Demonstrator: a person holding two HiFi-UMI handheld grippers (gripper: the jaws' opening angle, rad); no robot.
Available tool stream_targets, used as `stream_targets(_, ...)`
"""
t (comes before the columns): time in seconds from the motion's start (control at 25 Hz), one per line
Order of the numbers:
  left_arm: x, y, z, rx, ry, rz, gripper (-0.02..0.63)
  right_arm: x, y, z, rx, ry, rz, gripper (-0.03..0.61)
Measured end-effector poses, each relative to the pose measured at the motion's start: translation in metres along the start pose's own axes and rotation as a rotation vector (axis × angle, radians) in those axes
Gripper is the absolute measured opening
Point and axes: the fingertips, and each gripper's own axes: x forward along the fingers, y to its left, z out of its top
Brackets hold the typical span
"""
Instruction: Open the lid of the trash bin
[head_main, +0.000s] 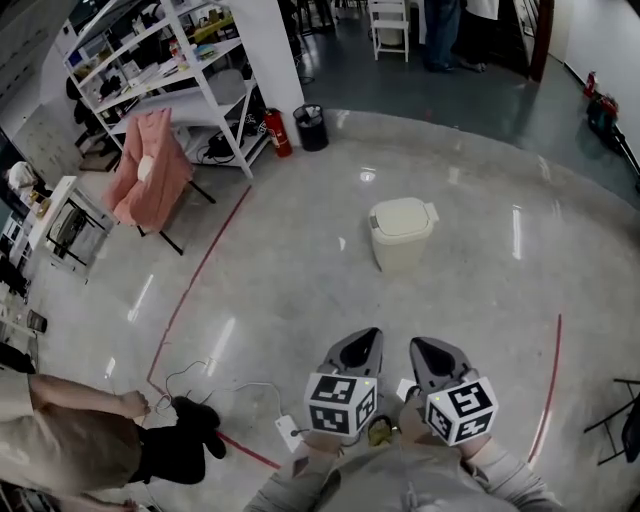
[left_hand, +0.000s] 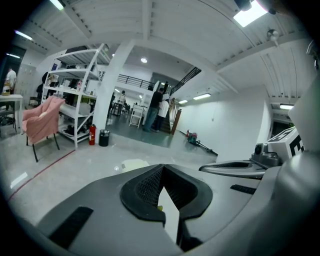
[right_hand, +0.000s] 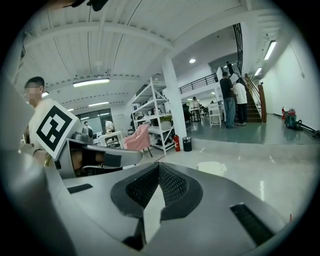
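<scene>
A cream trash bin (head_main: 402, 232) stands on the polished floor with its lid down, well ahead of both grippers. It shows small and far off in the left gripper view (left_hand: 133, 163) and in the right gripper view (right_hand: 213, 168). My left gripper (head_main: 367, 338) and right gripper (head_main: 420, 347) are held side by side low in the head view, both pointing towards the bin. Each gripper's jaws meet at the tips, left gripper (left_hand: 162, 169) and right gripper (right_hand: 159, 167), with nothing between them. Neither gripper touches the bin.
A pink chair (head_main: 150, 170), white shelving (head_main: 170, 70), a red fire extinguisher (head_main: 277, 132) and a small black bin (head_main: 311, 127) stand at the far left. A person (head_main: 70, 440) crouches at the lower left beside a white cable and power strip (head_main: 288, 432). Red tape lines cross the floor.
</scene>
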Motion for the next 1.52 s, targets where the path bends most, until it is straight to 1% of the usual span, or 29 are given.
stream_targets(0.2, 0.031, 0.020, 0.016, -0.001, 0.007, 0.011, 0.003, 0.028, -0.017, 0.007, 0.006, 0.023, 0.015, 0.003)
stream_targets(0.4, 0.076, 0.047, 0.023, -0.011, 0.035, 0.039, 0.003, 0.067, -0.048, 0.018, -0.009, 0.036, 0.040, 0.003)
stream_targets(0.56, 0.124, 0.068, 0.032, -0.037, 0.060, 0.050, 0.003, 0.103, -0.088, 0.035, -0.012, 0.050, 0.043, 0.003)
stream_targets(0.8, 0.201, 0.093, 0.055, -0.080, 0.098, 0.072, 0.003, 0.159, -0.152, 0.059, -0.015, 0.103, 0.065, 0.003)
stream_targets(1.0, 0.262, 0.123, 0.063, -0.094, 0.137, 0.098, 0.003, 0.211, -0.196, 0.070, -0.021, 0.135, 0.084, 0.003)
stream_targets(1.32, 0.346, 0.175, 0.057, -0.138, 0.212, 0.145, 0.003, 0.278, -0.248, 0.067, -0.003, 0.195, 0.107, 0.003)
stream_targets(1.52, 0.387, 0.198, 0.054, -0.145, 0.235, 0.170, 0.003, 0.304, -0.272, 0.059, 0.025, 0.234, 0.114, 0.003)
